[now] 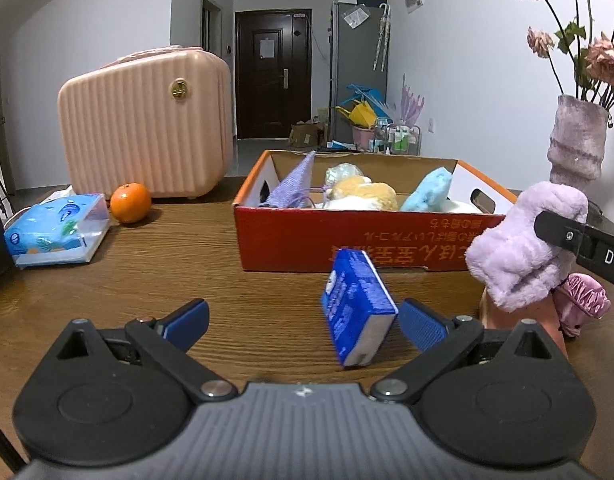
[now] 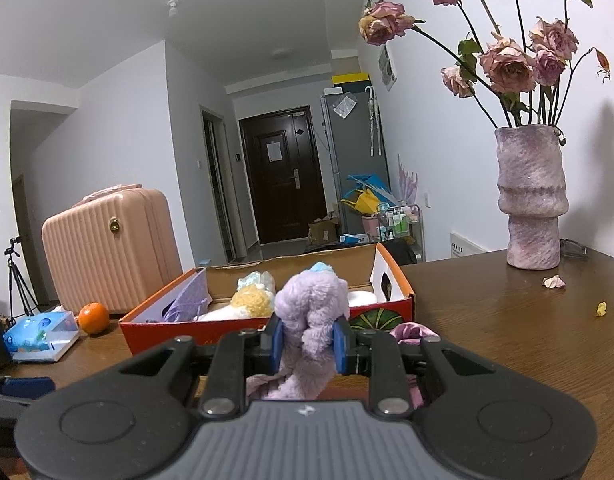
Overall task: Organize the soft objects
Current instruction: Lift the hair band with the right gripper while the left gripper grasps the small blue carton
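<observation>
Now the right tongs [image 2: 307, 344] are clamped on a fluffy lilac plush headband [image 2: 311, 312], their blue pads [image 2: 275, 344] pressing into its sides, and the plush bulges up above them while a tail of it hangs below. It is held off the brown wood-grain table [image 2: 487, 320], just in front of the near wall of the orange-red cardboard box [image 2: 391, 276]. Seen from the left wrist camera, the same headband [image 1: 523, 240] hangs at the box's [image 1: 327, 240] right front corner, above a pink satin scrunchie [image 1: 583, 300] that lies on the table [image 1: 187, 264].

The left tongs [image 1: 303, 320] stand wide open and hold nothing. A small blue pack of tissues [image 1: 359, 308] stands tilted on the table between the two pads, close against the right pad [image 1: 423, 324] and well apart from the left one; whether it touches the right pad I cannot tell.

Inside the box lie a lilac knitted cloth [image 1: 295, 180], a yellow fuzzy plush [image 1: 367, 192], and a light blue fluffy piece [image 1: 429, 192].

Left of the box on the table are an orange [image 1: 130, 202], a blue-printed tissue pack [image 1: 55, 228] and, behind them, a ribbed pink hard-shell case [image 1: 147, 132]. A rough mauve vase of dried pink roses [image 2: 533, 196] stands well to the right.
</observation>
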